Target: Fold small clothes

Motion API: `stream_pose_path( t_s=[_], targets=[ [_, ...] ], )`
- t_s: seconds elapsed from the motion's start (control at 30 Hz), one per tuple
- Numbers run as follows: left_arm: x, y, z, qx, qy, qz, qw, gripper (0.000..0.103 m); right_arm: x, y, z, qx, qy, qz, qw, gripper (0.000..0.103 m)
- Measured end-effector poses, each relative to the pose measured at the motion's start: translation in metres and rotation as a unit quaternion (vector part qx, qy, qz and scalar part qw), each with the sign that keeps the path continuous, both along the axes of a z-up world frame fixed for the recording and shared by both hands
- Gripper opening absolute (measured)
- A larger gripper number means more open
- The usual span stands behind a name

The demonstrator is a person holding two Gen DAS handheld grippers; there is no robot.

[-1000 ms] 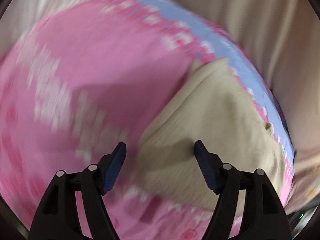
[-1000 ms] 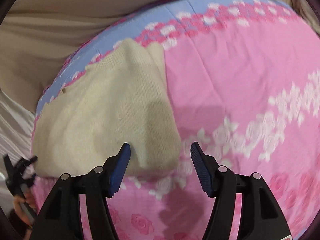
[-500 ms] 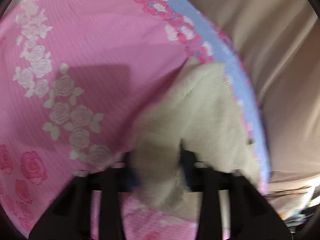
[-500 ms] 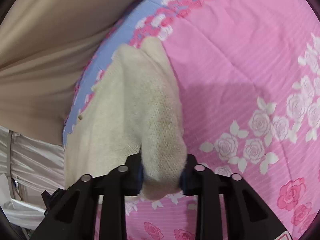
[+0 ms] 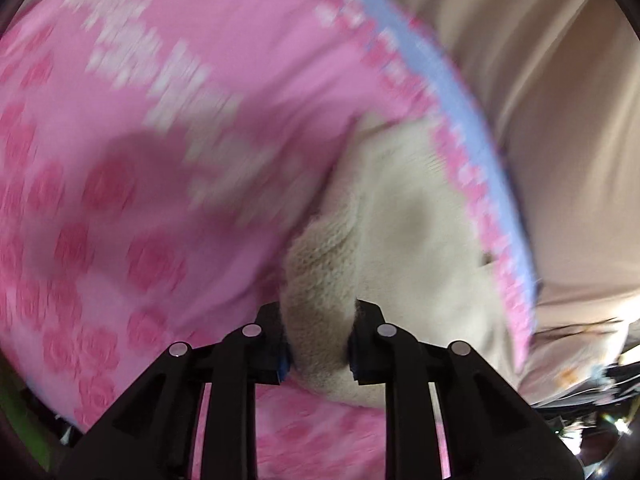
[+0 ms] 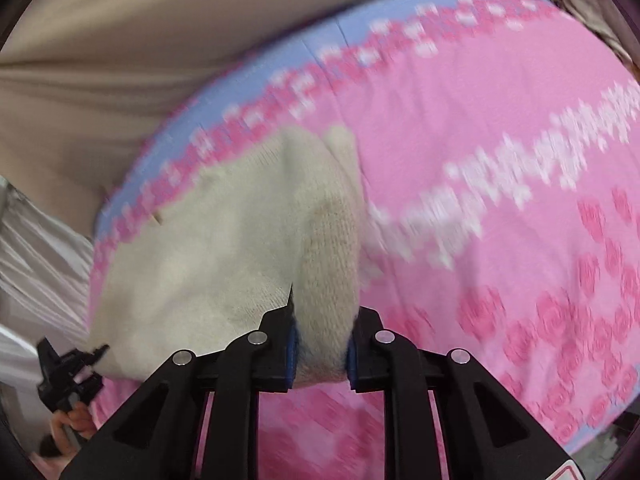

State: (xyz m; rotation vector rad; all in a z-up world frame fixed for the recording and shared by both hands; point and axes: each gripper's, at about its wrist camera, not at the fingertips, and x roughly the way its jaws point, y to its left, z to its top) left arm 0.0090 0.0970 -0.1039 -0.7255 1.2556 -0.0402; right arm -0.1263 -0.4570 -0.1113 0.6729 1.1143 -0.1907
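A small cream knitted garment [image 5: 404,224] lies on a pink rose-patterned cloth [image 5: 160,160] near its blue border. My left gripper [image 5: 318,344] is shut on a bunched near edge of the garment and holds it lifted. In the right wrist view the same garment [image 6: 224,248] spreads to the left, and my right gripper [image 6: 320,348] is shut on another near corner of it. The left gripper [image 6: 68,368] also shows small at the lower left of the right wrist view, at the garment's far corner. Both views are motion-blurred.
The pink cloth [image 6: 500,160] has a blue border [image 6: 256,80] at its far edge, with beige draped fabric [image 6: 140,40] beyond it. The beige fabric [image 5: 560,120] also fills the right of the left wrist view. Clutter shows at the lower right [image 5: 600,400].
Both grippers were open over the garment's near edge one second ago. They have since closed on it and lifted its edge, and both views have swung.
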Motion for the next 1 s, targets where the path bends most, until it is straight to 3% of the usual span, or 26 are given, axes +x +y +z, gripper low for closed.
stream_pose_path(
  t_s=[0.03,0.07,0.13,0.2,0.27,0.33,0.37,0.4,0.43,0.5,0.53,0.6,0.67,0.7,0.83,0.93,1.0],
  targets=[
    [-0.004,-0.003,-0.011,0.016,0.015,-0.002,0.9998,0.024,0.000,0.000,-0.013,-0.005,0.025,0.006,1.000,0.022],
    [-0.003,-0.003,-0.011,0.020,0.014,0.002,0.9997,0.025,-0.003,-0.003,-0.015,0.000,0.021,-0.003,1.000,0.024],
    [0.000,-0.001,0.007,0.048,0.005,0.011,0.9988,0.028,-0.006,-0.013,0.003,-0.002,0.008,-0.041,0.999,0.030],
    [0.005,0.001,0.046,0.113,-0.043,0.016,0.9926,0.031,-0.004,-0.019,0.040,-0.050,-0.032,-0.061,0.996,0.035],
    [0.013,-0.002,0.081,0.152,-0.107,0.011,0.9825,0.041,0.016,-0.015,0.074,-0.083,-0.078,-0.032,0.993,0.035],
    [0.031,-0.016,0.095,0.169,-0.137,-0.018,0.9760,0.052,0.046,-0.009,0.082,-0.068,-0.077,0.000,0.995,0.035],
    [0.039,-0.024,0.095,0.171,-0.140,-0.027,0.9749,0.052,0.069,-0.003,0.079,-0.061,-0.076,0.021,0.995,0.036],
    [0.047,-0.032,0.091,0.164,-0.138,-0.037,0.9761,0.052,0.079,0.001,0.078,-0.065,-0.081,0.032,0.994,0.035],
    [0.058,-0.042,0.085,0.145,-0.131,-0.050,0.9794,0.052,0.094,0.008,0.076,-0.070,-0.089,0.047,0.992,0.026],
    [0.076,-0.065,0.061,0.089,-0.113,-0.088,0.9857,0.051,0.124,0.022,0.065,-0.067,-0.085,0.080,0.991,0.001],
    [0.084,-0.077,0.047,0.077,-0.103,-0.111,0.9854,0.049,0.137,0.028,0.056,-0.060,-0.074,0.088,0.992,0.000],
    [0.093,-0.097,0.028,0.109,-0.088,-0.140,0.9801,0.044,0.153,0.033,0.040,-0.065,-0.054,0.090,0.992,0.000],
    [0.103,-0.109,0.006,0.138,-0.061,-0.159,0.9757,0.044,0.169,0.032,0.014,-0.096,-0.003,0.088,0.991,0.000],
    [0.102,-0.112,0.004,0.149,-0.066,-0.158,0.9739,0.044,0.172,0.029,0.005,-0.102,0.014,0.087,0.991,0.000],
    [0.110,-0.126,0.005,0.196,-0.077,-0.187,0.9596,0.044,0.177,0.025,0.007,-0.084,0.009,0.068,0.994,0.000],
    [0.107,-0.117,0.009,0.171,-0.083,-0.170,0.9670,0.044,0.161,0.043,0.024,-0.099,-0.032,0.089,0.991,0.002],
    [0.104,-0.107,0.002,0.147,-0.081,-0.158,0.9731,0.044,0.160,0.052,0.003,-0.130,0.014,0.120,0.984,0.002]
  ],
)
